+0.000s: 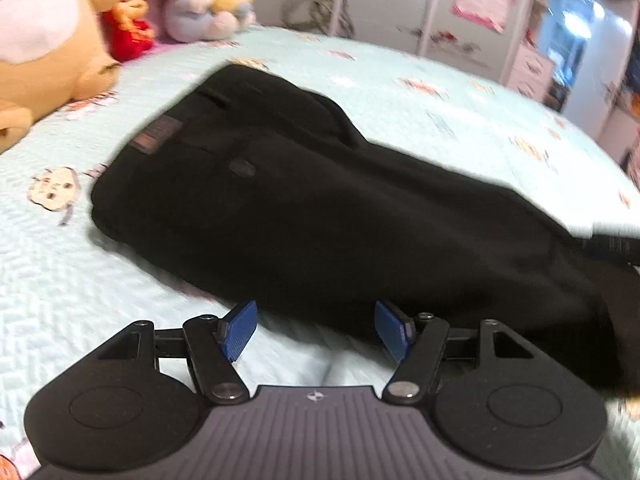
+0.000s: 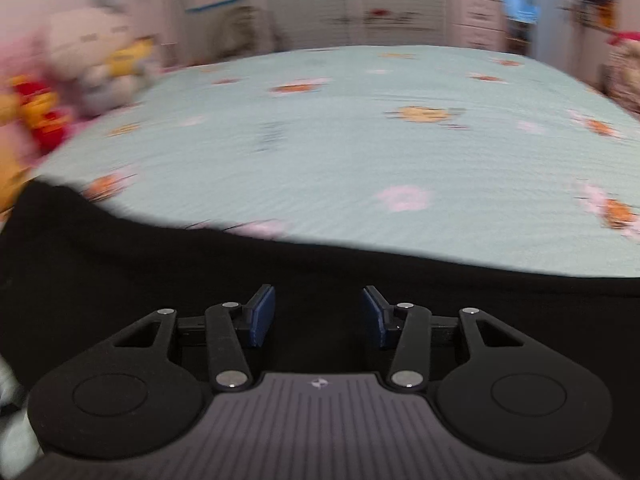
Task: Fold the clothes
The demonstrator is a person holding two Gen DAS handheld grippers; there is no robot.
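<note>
Black trousers lie folded lengthwise on the bed, waistband and brown label toward the plush toys. My left gripper hovers at their near edge with its blue pads wide apart and nothing pressed between them; cloth and sheet show in the gap. In the right wrist view the black trousers fill the lower part of the picture. My right gripper sits over them with its pads apart and only dark cloth behind the gap. A dark blurred shape lies on the cloth at the right edge.
The bed has a pale green quilted sheet with cartoon prints, and much of it lies bare beyond the trousers. Plush toys crowd the far left corner, among them a white one. Drawers and cabinets stand behind the bed.
</note>
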